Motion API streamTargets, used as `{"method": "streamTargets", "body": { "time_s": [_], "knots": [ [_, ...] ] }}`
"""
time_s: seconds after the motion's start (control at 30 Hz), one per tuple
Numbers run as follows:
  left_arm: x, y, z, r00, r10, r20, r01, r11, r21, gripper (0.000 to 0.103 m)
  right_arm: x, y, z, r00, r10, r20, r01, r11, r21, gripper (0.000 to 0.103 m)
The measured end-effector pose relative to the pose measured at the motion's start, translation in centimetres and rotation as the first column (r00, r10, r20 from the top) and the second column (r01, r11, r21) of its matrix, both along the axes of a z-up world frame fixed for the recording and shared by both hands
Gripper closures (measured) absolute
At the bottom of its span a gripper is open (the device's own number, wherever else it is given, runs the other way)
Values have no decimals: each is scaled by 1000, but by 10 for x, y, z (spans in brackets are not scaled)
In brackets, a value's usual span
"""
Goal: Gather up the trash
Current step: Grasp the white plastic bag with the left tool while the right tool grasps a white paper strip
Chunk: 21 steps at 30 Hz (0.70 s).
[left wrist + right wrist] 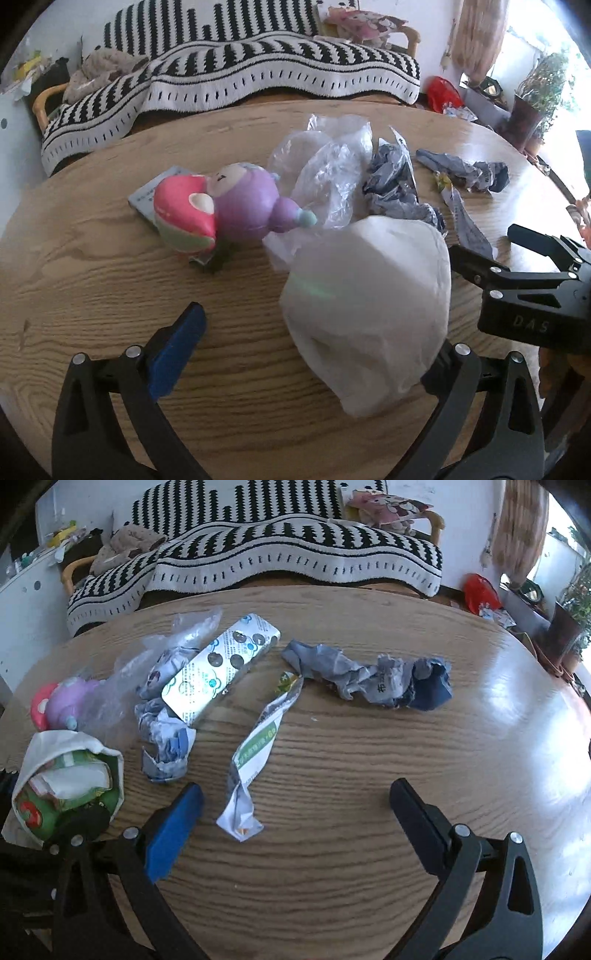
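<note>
A white trash bag [369, 310] lies on the round wooden table [110, 258], against my left gripper's right finger. My left gripper [314, 343] stands open; whether the bag's edge is pinned is hidden. In the right wrist view the bag [62, 775] gapes open at the left with green and white wrappers inside. My right gripper [295, 808] is open and empty, just in front of a twisted white-green wrapper [255, 753]. Crumpled blue-grey paper [369, 679], a second crumpled wad [166, 738], a silver blister pack [218, 668] and clear plastic [325, 166] lie beyond.
A pink and purple squishy toy [221, 206] rests on a card at the table's left. My right gripper [517, 266] shows at the right in the left wrist view. A black-and-white striped sofa [295, 550] stands behind the table. A red object [480, 590] and plants are at the far right.
</note>
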<state>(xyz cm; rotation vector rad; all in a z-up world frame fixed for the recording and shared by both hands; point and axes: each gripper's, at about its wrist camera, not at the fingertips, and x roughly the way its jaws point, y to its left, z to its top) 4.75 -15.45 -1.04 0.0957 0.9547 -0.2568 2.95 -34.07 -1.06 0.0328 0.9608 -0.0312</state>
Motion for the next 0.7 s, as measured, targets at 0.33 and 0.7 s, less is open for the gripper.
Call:
{"method": "streamTargets", "body": {
  "time_s": [0.33,0.7],
  "knots": [
    [1,-2,1,1000,-19,9,19,1000,-11,6,1,0,0,1000,1,1,-1,1000,-1,5],
    [0,20,4,1000,-3,24,7,983,-186,26,0,1,0,1000,1,0,-1,1000,-1,5]
  ]
}}
